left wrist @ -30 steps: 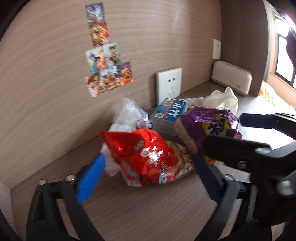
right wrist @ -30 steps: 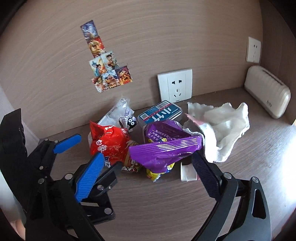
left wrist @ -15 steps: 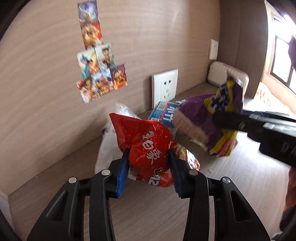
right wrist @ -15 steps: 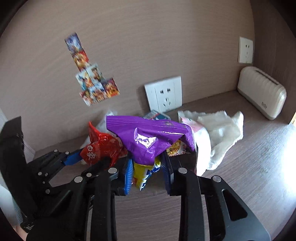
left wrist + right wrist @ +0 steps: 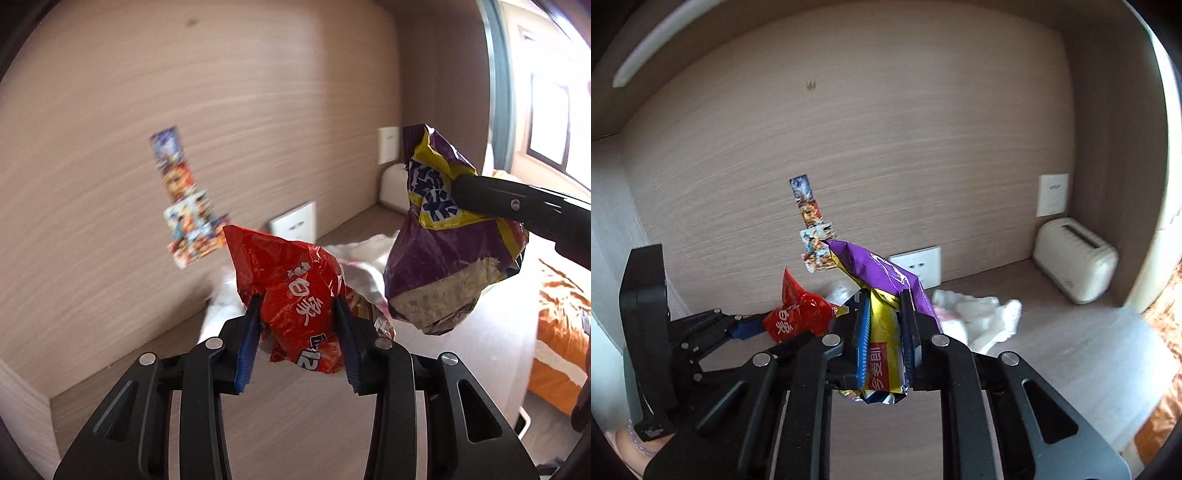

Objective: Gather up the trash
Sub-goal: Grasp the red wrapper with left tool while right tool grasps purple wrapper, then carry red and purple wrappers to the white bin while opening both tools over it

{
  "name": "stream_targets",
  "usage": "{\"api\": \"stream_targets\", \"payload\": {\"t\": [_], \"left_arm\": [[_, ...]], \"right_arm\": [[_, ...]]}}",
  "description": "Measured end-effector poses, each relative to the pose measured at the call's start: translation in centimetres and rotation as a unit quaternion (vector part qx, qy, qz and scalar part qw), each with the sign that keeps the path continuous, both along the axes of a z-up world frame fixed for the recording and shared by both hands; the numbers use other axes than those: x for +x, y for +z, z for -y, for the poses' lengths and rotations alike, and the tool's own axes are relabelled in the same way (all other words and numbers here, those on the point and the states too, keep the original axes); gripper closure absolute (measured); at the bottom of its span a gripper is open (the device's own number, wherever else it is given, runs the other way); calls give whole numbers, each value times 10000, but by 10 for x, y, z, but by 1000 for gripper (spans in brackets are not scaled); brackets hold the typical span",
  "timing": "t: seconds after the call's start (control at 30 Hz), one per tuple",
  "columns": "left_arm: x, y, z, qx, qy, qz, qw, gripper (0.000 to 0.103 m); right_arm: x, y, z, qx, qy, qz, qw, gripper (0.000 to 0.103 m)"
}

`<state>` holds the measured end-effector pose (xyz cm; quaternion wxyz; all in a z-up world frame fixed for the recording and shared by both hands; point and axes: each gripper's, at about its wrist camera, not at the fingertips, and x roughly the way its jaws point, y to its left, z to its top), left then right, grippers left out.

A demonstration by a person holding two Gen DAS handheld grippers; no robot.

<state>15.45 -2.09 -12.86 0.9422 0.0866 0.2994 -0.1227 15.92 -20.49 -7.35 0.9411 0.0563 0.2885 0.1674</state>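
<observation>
Here, the left tool [image 5: 297, 325] is clamped on a red snack wrapper [image 5: 295, 295], its two blue-padded fingers [image 5: 248, 343] pinching the crumpled foil from either side, so the wrapper sits between them and stands up above their tips, clear of the worktop [image 5: 295, 417]. The right tool [image 5: 884, 332] is likewise closed on a purple-and-yellow snack bag [image 5: 882, 302]: the yellow lower part is squeezed between the fingers and the purple top rises above them. In the left wrist view that bag hangs to the right of the red wrapper and higher, the two apart; in the right wrist view the red wrapper shows lower left, held by the left tool.

By count: two tools, two wrappers, one in each. Behind them on the worktop lies one crumpled white tissue heap [image 5: 982, 314]. On the wood-grain back wall [image 5: 886, 147] there is one cluster of colourful stickers [image 5: 812, 225] and two white wall plates, a socket [image 5: 919, 266] low down and a switch plate [image 5: 1052, 194] to the right. One cream toaster-like appliance [image 5: 1075, 258] stands in the right corner.
</observation>
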Motion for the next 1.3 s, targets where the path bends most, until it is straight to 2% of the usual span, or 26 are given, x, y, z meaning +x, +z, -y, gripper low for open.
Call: {"api": "stream_targets", "payload": {"t": [0.3,0.53,0.73,1.03,1.3], "left_arm": [[-35,4,98,114,-939,-11,9955,65],[-71,-4,191,201,-1814,-183,9830,65],[-110,-18,268,234,-2588,-358,9650,65],[-166,-49,362,398,-3564,-693,9309,65],[-206,-101,431,659,-4279,-1065,8951,65]], "right_arm": [[-63,13,102,-116,-981,-13,9951,87],[-130,5,186,-118,-1892,-203,9817,87],[-181,-7,239,-202,-2569,-377,9655,87],[-257,-36,314,-204,-3502,-696,9339,87],[-299,-91,361,-129,-4084,-1175,9051,87]]}}
